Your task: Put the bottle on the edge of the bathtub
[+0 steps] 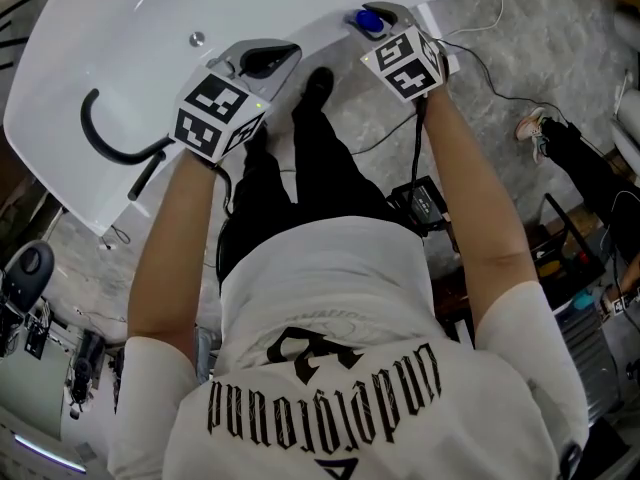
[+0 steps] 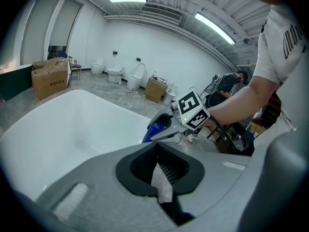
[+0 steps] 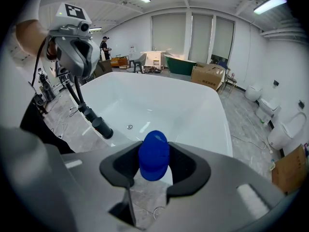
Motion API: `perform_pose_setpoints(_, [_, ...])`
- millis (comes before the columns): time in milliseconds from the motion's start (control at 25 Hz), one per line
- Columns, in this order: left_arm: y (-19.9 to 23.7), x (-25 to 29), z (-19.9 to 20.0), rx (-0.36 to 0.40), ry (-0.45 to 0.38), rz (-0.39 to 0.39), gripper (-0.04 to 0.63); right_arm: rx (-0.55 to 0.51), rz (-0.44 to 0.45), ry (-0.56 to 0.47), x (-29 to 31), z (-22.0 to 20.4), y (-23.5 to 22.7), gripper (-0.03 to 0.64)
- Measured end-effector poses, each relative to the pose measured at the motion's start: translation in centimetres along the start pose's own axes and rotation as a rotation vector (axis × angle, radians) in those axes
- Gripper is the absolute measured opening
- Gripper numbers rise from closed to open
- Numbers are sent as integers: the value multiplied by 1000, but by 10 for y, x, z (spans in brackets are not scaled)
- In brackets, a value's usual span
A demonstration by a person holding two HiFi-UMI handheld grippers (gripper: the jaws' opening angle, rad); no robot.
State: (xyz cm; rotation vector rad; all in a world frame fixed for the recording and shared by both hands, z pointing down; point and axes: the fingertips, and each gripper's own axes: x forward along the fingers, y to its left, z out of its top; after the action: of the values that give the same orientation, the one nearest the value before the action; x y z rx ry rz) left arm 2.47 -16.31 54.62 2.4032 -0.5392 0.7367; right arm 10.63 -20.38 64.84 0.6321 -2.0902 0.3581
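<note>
Plainly the biggest thing is the white bathtub [image 1: 120,28], glossy and curved, with a rounded rim that offers little flat ground and looks slick. A black hose [image 1: 100,133] lies inside it.

The left gripper [image 1: 265,60] hangs over the near rim. Its fingers are drawn together with nothing between them.

The right gripper [image 1: 378,18] is at the tub's far corner, and its fingers stand fairly wide, closed on either side of the bottle [image 3: 154,154]. The bottle is up in that grip by its top, at the rim's outer edge with grey floor [image 3: 145,202] showing beneath. Whether its base touches the rim yet I cannot tell.

The bottle looks small, probably light plastic. Its blue cap [image 1: 368,20] is the stiff part and will take pressure without giving. The pale body below is mostly hidden and may flex if squeezed.

Holding at the cap seems right, since it leaves the base free to settle flat. A smooth base on that shiny rim could skate, so it wants to be set down squarely before release.
</note>
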Motion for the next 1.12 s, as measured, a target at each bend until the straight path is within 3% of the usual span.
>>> perform_pose_setpoints(640, [-7,5,0,10,4,-19,6,29,-68,-18,-11,-1,-17,200])
perform_pose_setpoints(920, [-20,-3,7,52,-13,-34,6,38,-121,-68,-49,14,-17,207])
perform_pose_setpoints(1120, [-33,-38,17,111,-48,-48,6,80,-172,-113,-85,40,4,202])
